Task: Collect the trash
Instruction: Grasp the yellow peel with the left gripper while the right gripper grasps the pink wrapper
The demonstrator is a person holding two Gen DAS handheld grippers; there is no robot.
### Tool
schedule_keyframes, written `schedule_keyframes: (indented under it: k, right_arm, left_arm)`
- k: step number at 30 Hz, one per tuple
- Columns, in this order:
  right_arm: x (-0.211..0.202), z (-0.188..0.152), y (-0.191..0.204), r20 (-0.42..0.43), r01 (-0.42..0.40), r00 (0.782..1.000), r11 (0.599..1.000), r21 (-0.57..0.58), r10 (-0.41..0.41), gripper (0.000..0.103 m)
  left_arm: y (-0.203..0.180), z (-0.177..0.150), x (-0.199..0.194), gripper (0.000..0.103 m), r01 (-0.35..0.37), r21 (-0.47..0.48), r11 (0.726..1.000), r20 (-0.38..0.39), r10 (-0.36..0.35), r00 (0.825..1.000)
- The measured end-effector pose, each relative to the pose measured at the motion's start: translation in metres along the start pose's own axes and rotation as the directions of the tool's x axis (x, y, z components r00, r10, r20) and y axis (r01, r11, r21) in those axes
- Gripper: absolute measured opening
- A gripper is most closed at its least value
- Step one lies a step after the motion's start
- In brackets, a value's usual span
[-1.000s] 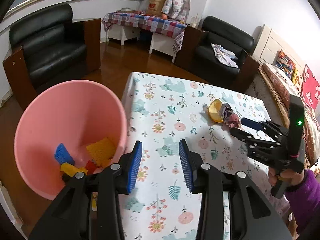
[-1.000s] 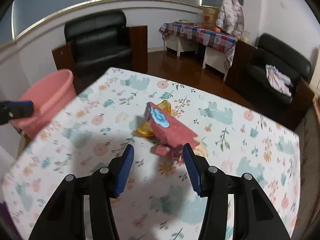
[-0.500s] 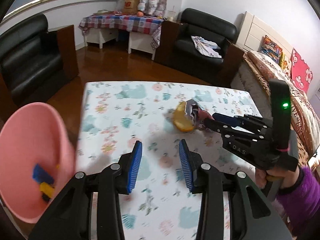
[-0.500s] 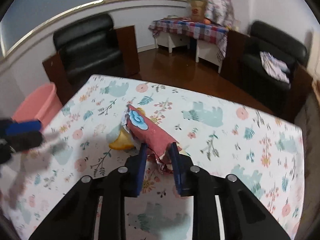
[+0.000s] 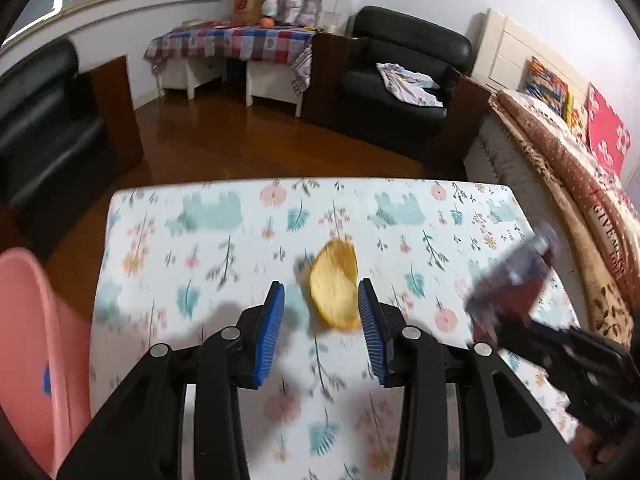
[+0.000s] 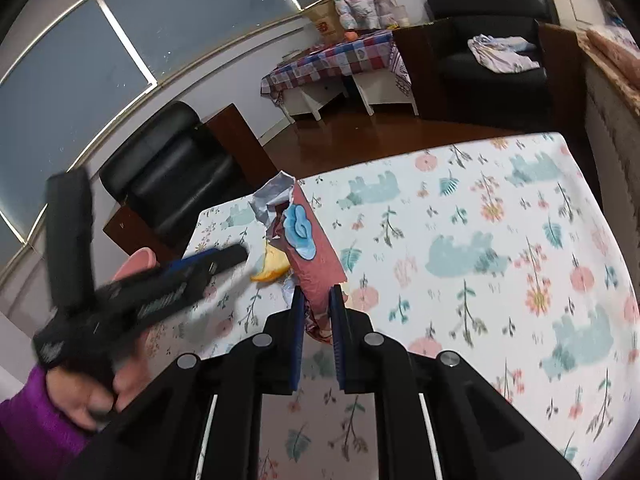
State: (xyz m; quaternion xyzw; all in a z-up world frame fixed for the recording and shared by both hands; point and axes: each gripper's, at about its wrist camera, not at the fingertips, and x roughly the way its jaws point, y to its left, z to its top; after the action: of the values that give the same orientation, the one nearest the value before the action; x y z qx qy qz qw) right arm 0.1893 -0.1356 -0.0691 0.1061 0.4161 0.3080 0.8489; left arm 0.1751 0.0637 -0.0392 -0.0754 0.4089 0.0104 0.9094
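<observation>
Right gripper: jaws clamped on the lower end of the red wrapper; wrapper sticks up and away from the pads, clear of the table, torn silver foil at its far end.
Left gripper: jaws apart, nothing pinched; orange peel sits between the blue pads, nearer the right one, contact can't be told.
Person: hand in a purple sleeve grips the left tool's handle, seen from the right wrist camera.
Orange peel: lying on the table, curled, just beside and behind the wrapper in the right wrist view.
Table: floral and bear print cloth; the peel is the only trash lying on it.
Pink bin: off the table's left edge, lower than the top; something blue inside, mostly cropped.
Beyond table: dark wood floor, black armchairs left and right, a low table with checked cloth against the far wall.
Right edge: bed with patterned blanket.
</observation>
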Motion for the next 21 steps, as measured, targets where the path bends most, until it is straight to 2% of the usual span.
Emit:
schedule_keyframes:
  k: [6,12,14,16,18,21]
  right_arm:
    - [-0.003,-0.009,-0.008,-0.018,0.000,1.000,1.000,0.022,0.001,0.012]
    - [-0.002,-0.014,-0.011,-0.026,-0.004,1.000,1.000,0.026,0.004,0.012]
    - [-0.004,-0.015,-0.010,-0.027,-0.006,1.000,1.000,0.025,0.006,0.012]
    - [-0.006,-0.015,-0.010,-0.023,-0.005,1.000,1.000,0.023,0.005,0.012]
    - [-0.007,-0.017,-0.009,-0.023,-0.005,1.000,1.000,0.023,0.006,0.012]
    - [-0.012,-0.018,-0.009,-0.016,-0.003,1.000,1.000,0.018,0.003,0.012]
  left_arm:
    - [-0.001,0.011,0.032,0.038,-0.030,0.033,0.999,-0.026,0.031,0.999]
    - [-0.011,0.002,0.052,0.038,-0.053,0.049,0.997,-0.073,0.056,0.996]
    - [-0.014,-0.001,0.051,0.021,-0.047,0.040,0.998,-0.067,0.049,0.997]
    - [-0.018,-0.004,0.048,0.013,-0.042,0.033,0.999,-0.063,0.044,0.997]
    - [-0.021,-0.006,0.043,0.006,-0.035,0.026,0.999,-0.047,0.037,0.998]
    - [-0.026,-0.007,0.033,0.003,-0.021,0.009,1.000,-0.030,0.021,0.999]
